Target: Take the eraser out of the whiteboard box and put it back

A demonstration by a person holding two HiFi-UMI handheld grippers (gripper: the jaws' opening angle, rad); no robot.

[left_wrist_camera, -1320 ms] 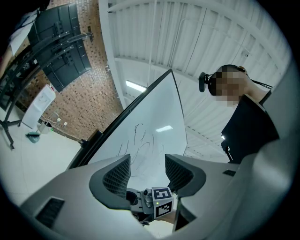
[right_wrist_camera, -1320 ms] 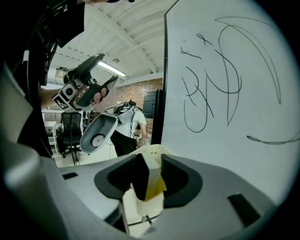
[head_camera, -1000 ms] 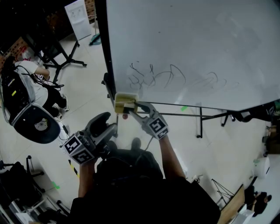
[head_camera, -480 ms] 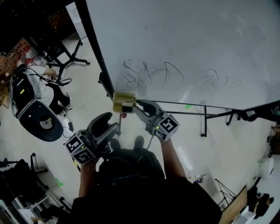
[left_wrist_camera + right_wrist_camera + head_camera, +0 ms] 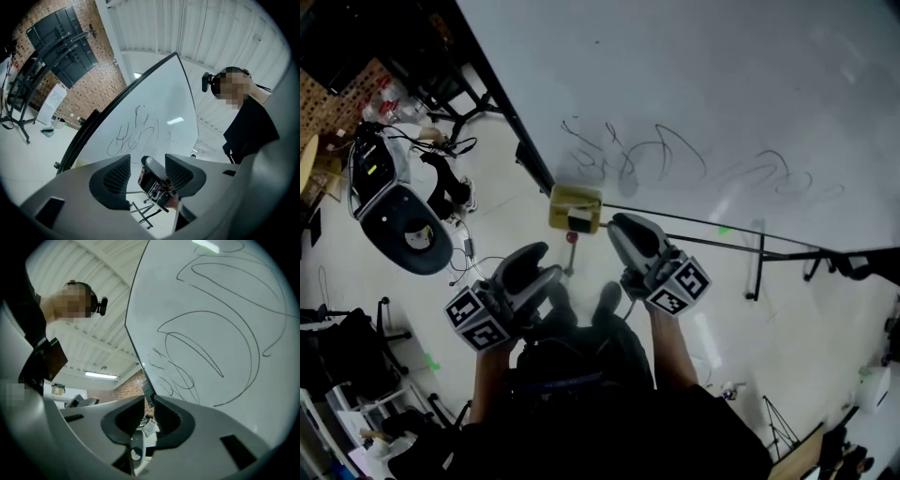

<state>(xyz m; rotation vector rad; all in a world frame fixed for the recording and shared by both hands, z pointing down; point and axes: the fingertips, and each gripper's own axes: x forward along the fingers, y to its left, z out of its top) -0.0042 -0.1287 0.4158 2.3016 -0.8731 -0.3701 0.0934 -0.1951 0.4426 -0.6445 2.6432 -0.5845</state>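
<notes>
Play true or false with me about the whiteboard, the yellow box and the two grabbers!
A yellow box sits at the whiteboard's lower edge. True.
The whiteboard is blank. False: it has black scribbles.
The left gripper is empty, jaws apart. True.
The right gripper is gripping the box. False: it is apart from the box; its jaws have just been closing, with nothing between them.
</notes>
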